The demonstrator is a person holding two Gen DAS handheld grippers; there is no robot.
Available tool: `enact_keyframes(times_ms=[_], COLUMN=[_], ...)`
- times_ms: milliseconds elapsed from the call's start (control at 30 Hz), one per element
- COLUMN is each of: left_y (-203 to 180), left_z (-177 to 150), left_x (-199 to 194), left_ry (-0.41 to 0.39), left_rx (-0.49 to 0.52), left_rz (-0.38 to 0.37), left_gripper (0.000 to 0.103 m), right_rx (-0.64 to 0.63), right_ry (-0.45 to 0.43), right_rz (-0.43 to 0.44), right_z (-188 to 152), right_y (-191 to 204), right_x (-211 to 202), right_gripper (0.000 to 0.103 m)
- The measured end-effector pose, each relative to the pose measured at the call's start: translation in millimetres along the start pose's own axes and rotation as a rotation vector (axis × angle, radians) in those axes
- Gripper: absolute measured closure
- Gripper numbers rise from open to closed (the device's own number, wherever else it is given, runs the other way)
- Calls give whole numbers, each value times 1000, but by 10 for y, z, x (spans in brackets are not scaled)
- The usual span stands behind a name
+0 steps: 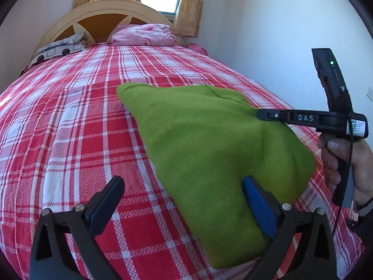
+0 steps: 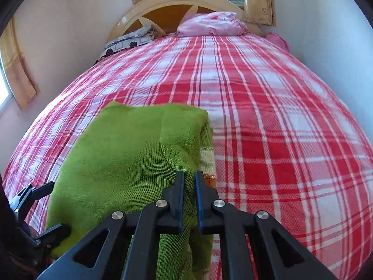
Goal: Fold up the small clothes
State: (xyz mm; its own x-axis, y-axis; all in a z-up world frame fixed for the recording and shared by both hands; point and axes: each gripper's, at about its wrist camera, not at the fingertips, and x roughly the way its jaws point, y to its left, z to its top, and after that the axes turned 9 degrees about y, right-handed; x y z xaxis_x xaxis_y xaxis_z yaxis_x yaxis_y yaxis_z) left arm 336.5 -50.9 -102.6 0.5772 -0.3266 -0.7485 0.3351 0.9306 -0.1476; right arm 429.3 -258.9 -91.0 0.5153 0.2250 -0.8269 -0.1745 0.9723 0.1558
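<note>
A small green knitted garment (image 1: 209, 144) lies partly folded on the red plaid bedspread (image 1: 81, 128). My left gripper (image 1: 181, 191) is open; its right finger rests at the garment's near edge and the left finger is over the bedspread. My right gripper (image 2: 189, 182) is shut on a fold of the green garment (image 2: 121, 158) and lifts it a little. In the left wrist view the right gripper (image 1: 260, 114) comes in from the right and pinches the garment's right edge. The open left gripper (image 2: 50, 210) shows at the lower left of the right wrist view, beside the garment.
A pink pillow (image 1: 143, 35) and a grey patterned cushion (image 1: 58, 49) lie by the wooden headboard (image 1: 102, 16). A white wall (image 1: 279, 35) runs along the bed's right side. Yellow curtains (image 1: 188, 4) flank a window. A striped cloth edge (image 2: 207, 161) peeks from under the garment.
</note>
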Motion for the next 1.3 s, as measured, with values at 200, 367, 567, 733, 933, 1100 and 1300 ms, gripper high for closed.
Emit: enact_keyframes(times_ms=[200,367,567,733,933,1100,1300], left_y=[11,-32,198,146,233,123,77], left_z=[-14,-29,96,259,130,-17,26], left_x=[42,44,-212,201,49,-19,138], left_ry=[25,33,-98,55,15,8,76], left_rx=[-8,4,-140,-95,-165,-145,-125], left_rz=[12,27,7,111,53,-37,-49], left_gripper=[0,0,0,0,0,0,0], right_rx=[-66,-194,-179,-207,-204,-115,26], right_ry=[-116,-96,-6,-21,-40,-158,-58], right_rz=[-50,93,74,65,148,233,290], right_z=[-50,-115,-379,-420,-388,-294,55], right_y=[211,614,464,464,396,101,-332], right_x=[-387,-456,2,7,-161,-483,-188], right_gripper=[61,61,62,62,60,28,25])
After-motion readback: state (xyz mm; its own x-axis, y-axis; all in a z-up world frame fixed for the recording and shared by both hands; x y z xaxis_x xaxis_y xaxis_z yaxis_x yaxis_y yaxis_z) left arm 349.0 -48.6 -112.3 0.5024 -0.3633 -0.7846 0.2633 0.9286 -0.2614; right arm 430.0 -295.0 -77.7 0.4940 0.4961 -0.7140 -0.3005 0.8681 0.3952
